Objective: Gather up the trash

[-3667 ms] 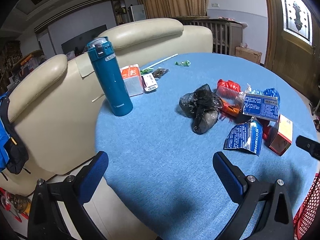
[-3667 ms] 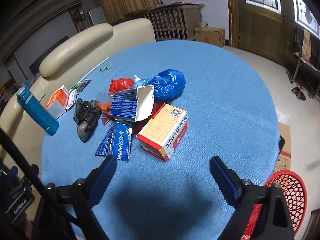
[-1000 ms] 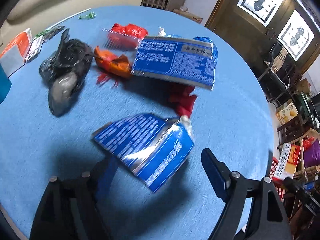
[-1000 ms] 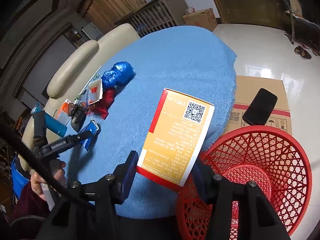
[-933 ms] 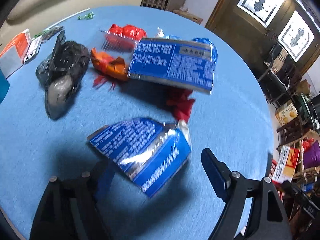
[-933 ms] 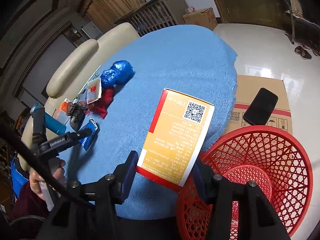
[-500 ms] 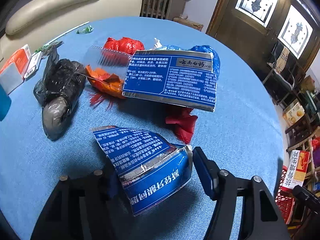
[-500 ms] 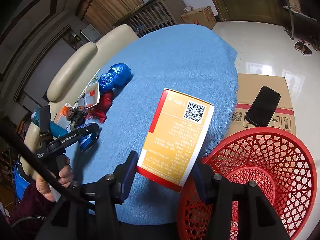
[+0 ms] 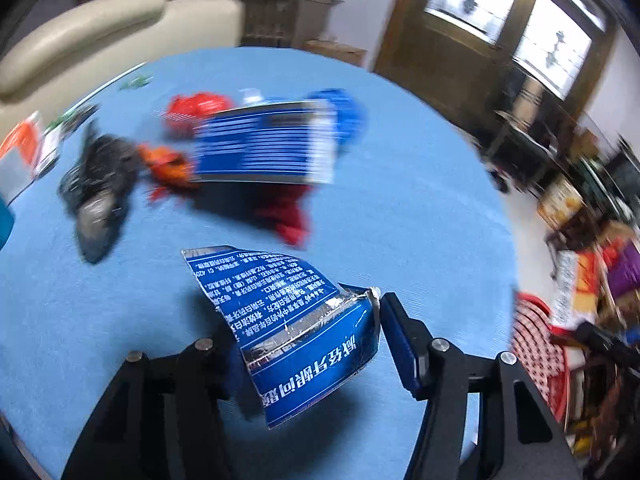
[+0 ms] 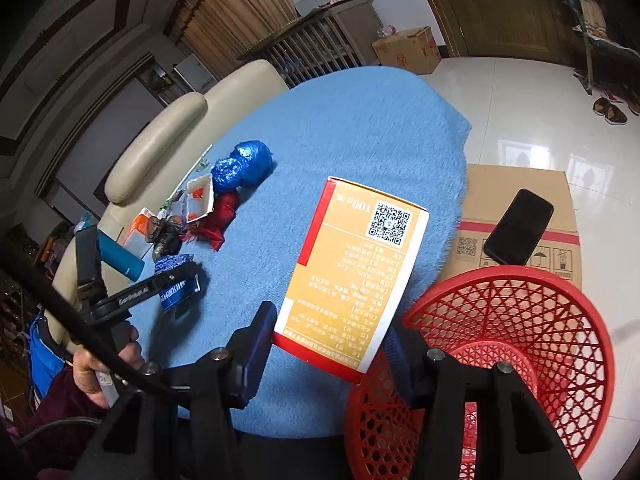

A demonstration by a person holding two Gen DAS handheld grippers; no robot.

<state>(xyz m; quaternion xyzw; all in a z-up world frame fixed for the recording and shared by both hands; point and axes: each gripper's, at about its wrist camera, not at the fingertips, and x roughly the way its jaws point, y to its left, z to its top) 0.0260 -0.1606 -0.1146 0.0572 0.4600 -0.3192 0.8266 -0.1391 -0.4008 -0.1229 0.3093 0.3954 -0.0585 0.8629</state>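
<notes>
My left gripper point(image 9: 308, 336) is shut on a torn blue foil packet point(image 9: 288, 320) and holds it above the blue tablecloth point(image 9: 420, 208). That gripper and packet also show in the right wrist view point(image 10: 176, 280). My right gripper point(image 10: 332, 340) is shut on an orange and red box point(image 10: 356, 272), held at the table's edge beside the rim of a red mesh basket point(image 10: 520, 344). More trash lies on the table: a blue flat box point(image 9: 264, 144), a black bag point(image 9: 100, 184), red wrappers point(image 9: 288, 212), a blue bag point(image 10: 240, 164).
A teal bottle point(image 10: 120, 256) stands at the table's left side. A cardboard box point(image 10: 516, 216) with a black phone point(image 10: 518, 226) on it lies on the floor by the basket. A cream sofa point(image 9: 100, 40) runs behind the table.
My left gripper has closed on the blue foil packet and lifted it, swinging right. My right gripper has held the orange box steady near the basket.
</notes>
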